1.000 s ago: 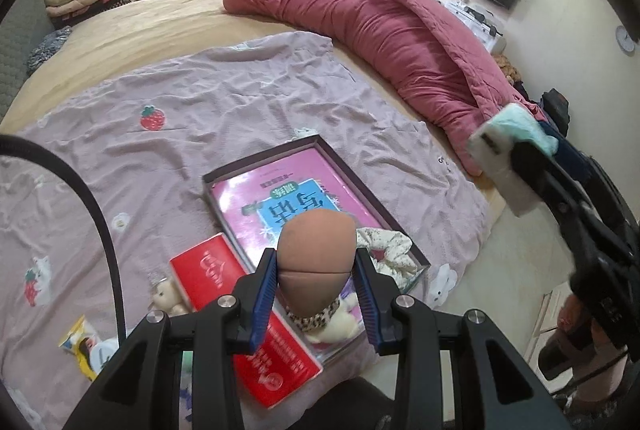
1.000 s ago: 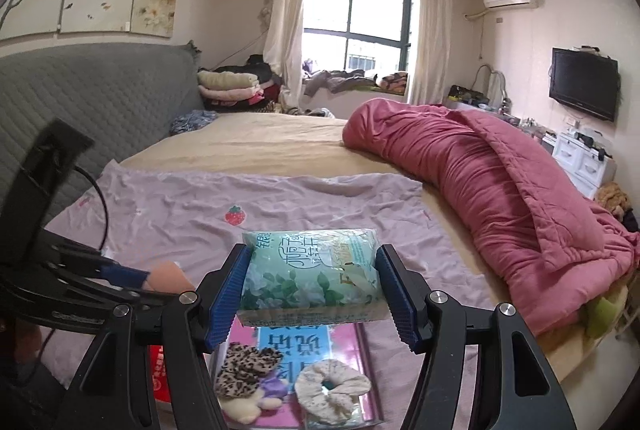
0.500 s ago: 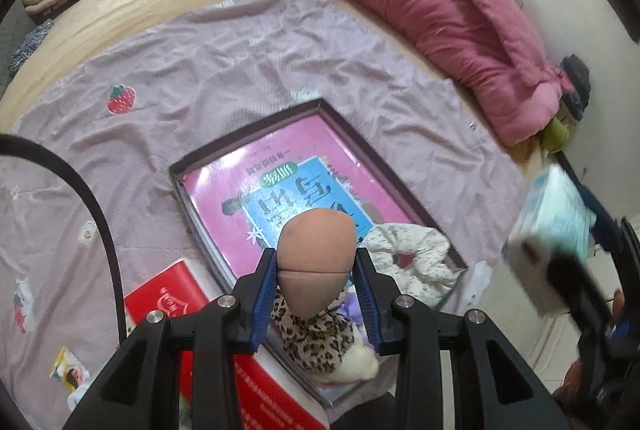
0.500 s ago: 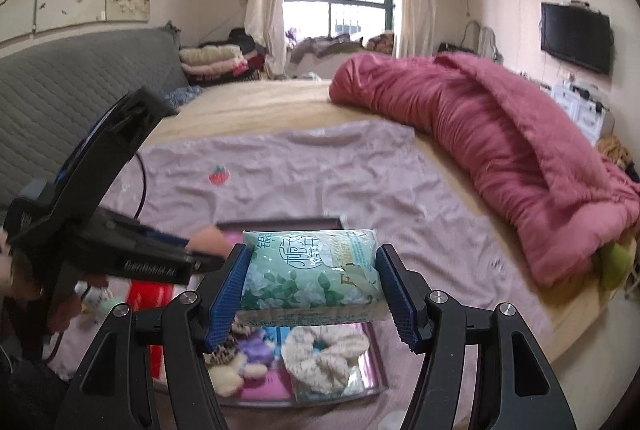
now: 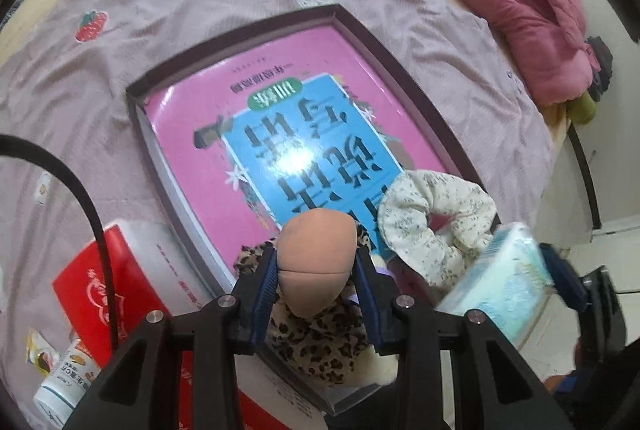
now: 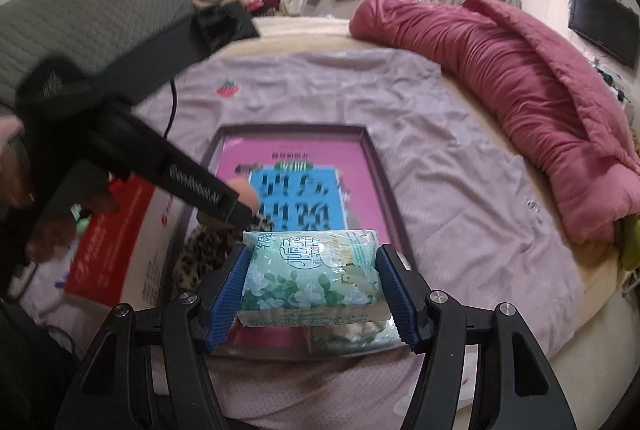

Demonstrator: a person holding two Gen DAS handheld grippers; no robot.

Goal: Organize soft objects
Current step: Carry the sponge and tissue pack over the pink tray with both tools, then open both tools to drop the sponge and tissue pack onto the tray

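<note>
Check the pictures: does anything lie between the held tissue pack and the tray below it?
Yes. The floral scrunchie lies in the tray's near corner, just under the tissue pack in the right gripper. The leopard scrunchie lies beside it.

Chinese characters on the pink-and-blue book cover (image 5: 296, 133) and my green flowered tissue pack (image 6: 312, 278) blur beyond my reading.

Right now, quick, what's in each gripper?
Left gripper: closed on the tan sponge.
Right gripper: closed on the green tissue pack.
</note>
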